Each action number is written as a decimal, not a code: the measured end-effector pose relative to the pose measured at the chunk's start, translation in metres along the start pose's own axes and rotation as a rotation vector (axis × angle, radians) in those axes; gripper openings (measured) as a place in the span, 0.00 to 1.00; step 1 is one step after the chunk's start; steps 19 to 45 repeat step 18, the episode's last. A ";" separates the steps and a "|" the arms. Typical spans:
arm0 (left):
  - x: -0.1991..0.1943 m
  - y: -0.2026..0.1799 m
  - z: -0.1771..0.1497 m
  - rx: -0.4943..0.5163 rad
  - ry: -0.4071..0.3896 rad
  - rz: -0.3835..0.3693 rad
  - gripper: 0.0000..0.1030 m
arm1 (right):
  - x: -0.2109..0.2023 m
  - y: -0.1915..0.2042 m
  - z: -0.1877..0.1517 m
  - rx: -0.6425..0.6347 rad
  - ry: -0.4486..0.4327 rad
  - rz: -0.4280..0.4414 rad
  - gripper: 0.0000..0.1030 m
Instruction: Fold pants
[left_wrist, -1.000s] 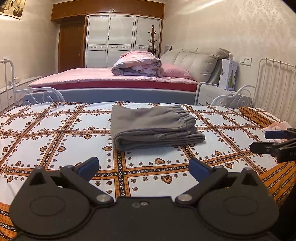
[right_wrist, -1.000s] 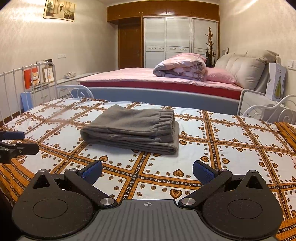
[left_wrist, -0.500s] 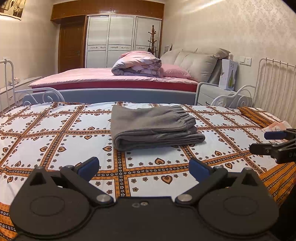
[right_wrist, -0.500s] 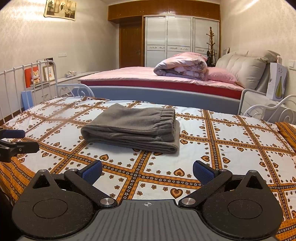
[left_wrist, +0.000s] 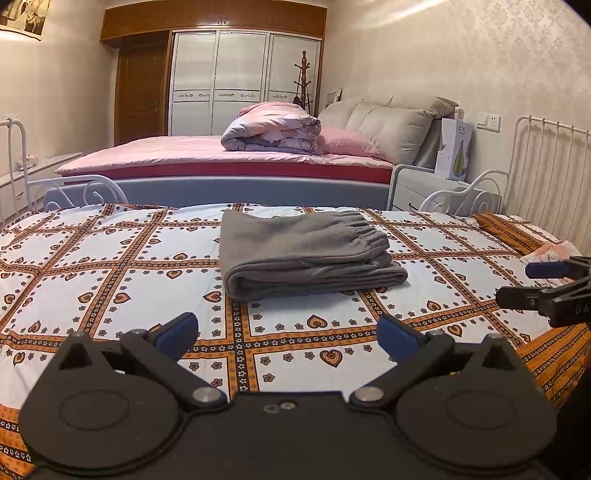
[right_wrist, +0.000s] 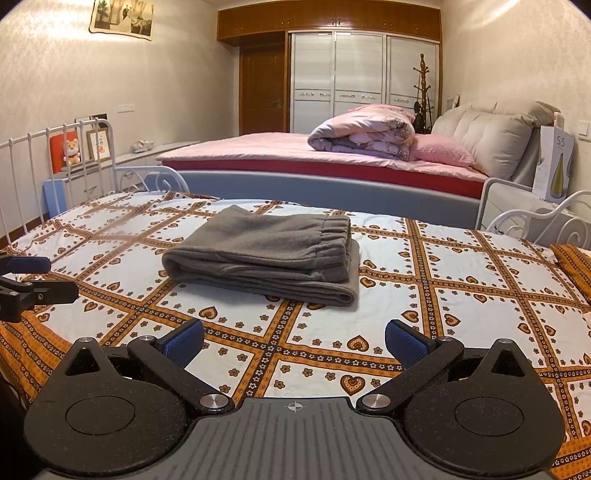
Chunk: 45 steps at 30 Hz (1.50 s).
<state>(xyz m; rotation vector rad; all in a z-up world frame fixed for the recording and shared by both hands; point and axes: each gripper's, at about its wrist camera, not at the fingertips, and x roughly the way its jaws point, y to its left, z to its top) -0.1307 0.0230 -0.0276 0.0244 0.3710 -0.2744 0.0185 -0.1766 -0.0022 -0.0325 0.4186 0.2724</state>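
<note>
The grey sweatpants (left_wrist: 306, 254) lie in a compact, layered bundle on the patterned bedspread (left_wrist: 110, 266), near the middle of the near bed and well short of the pink bed (left_wrist: 221, 155) behind it. Judging from the stacked layers and the rounded fold along the near-left edge, the folding looks finished or all but finished. At most a little squaring of the lower layer, which sticks out past the upper ones on the waistband side, seems left to do.

The bundle's long axis runs roughly left to right across the bedspread, slightly angled in both views. The gathered elastic waistband (right_wrist: 334, 236) sits at the right end on top, facing the white iron headboard (left_wrist: 546, 166), while the closed fold faces the left and near side.

Neither tong touches the sweatpants. The left gripper (left_wrist: 288, 332) hovers over the near edge of the bedspread with its blue pads (left_wrist: 177, 330) spread wide and nothing between them. The right gripper (right_wrist: 293, 338) is likewise spread wide and empty, just beside the left one, each showing at the edge of the other's view. Both point toward the bundle from the near side, apart from it.
</note>
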 end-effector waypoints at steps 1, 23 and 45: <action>0.000 0.000 0.000 0.000 0.000 0.000 0.94 | 0.000 0.000 0.000 0.000 0.000 0.000 1.00; -0.007 0.007 0.003 -0.026 -0.051 0.023 0.93 | 0.000 -0.001 0.000 -0.003 0.001 0.001 1.00; -0.007 0.007 0.003 -0.026 -0.051 0.023 0.93 | 0.000 -0.001 0.000 -0.003 0.001 0.001 1.00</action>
